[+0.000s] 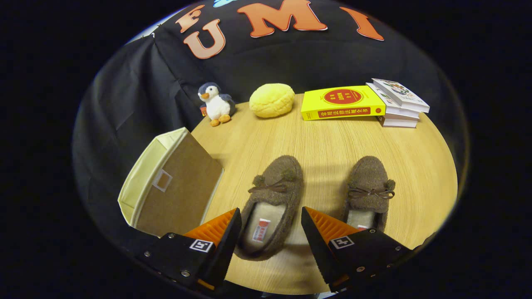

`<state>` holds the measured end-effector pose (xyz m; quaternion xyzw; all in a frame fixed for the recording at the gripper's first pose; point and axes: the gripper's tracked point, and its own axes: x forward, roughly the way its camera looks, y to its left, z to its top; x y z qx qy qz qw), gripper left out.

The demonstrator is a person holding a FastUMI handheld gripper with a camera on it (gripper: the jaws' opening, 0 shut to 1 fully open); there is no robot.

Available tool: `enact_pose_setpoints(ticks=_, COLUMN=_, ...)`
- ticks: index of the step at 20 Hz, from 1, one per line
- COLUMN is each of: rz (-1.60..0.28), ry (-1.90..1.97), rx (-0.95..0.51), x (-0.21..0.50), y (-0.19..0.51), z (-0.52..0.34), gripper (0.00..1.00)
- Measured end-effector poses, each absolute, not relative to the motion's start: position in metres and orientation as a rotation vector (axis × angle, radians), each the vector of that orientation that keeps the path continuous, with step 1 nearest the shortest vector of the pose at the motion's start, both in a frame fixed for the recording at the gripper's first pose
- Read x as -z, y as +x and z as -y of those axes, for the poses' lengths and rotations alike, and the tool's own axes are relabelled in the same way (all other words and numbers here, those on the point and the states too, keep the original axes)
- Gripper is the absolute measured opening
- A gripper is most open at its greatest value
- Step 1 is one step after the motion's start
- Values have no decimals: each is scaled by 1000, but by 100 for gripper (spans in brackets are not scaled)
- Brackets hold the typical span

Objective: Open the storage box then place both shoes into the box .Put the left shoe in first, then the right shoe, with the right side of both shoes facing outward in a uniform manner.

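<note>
A: What else sits on the wooden table [324, 137], and does any of it block the way?

B: Along the far edge, from left to right: a plush penguin [216, 104], a round yellow cushion [272, 99], a yellow book [341, 102] lying flat, and a stack of 3 white books [398, 104] touching its right end. All of them are well apart from the shoes, so nothing stands between the gripper [271, 230] and the shoes.

A: Any writing?

B: The yellow book has a red disc on its cover and a red band along its spine with characters too small to tell. The left shoe's insole carries a small white-and-red tag, also too small to make out. The box front has a small clear label pocket.

A: How do the task's things look?

B: 2 brown fuzzy slippers with thin brown bows, small pom-poms and pale lining, toes pointing far. The left shoe [272, 203] lies with its heel between the fingers; the right shoe [370, 191] lies to its right, with bare table between them, and its heel is hidden behind the right finger. The storage box [174, 182] is at the near left, a brown fabric panel with cream sides, tilted, and just left of the left shoe.

A: And the fingers?

B: Spread wide apart, 1 on each side of the left shoe's heel. Whether they touch it I cannot tell.
</note>
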<state>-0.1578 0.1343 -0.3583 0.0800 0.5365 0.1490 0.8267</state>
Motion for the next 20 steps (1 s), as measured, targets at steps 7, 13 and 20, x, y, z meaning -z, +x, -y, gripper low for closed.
enact_pose_setpoints(ticks=7, rz=-1149, ry=150, rx=-283, x=400, y=-146, z=-134, gripper=68)
enact_pose_setpoints(ticks=13, rz=-1162, ry=151, rx=-249, x=417, y=-135, z=-142, gripper=39)
enact_pose_setpoints(ticks=20, rz=-1202, ry=182, rx=-165, x=411, y=-133, z=-136, gripper=3)
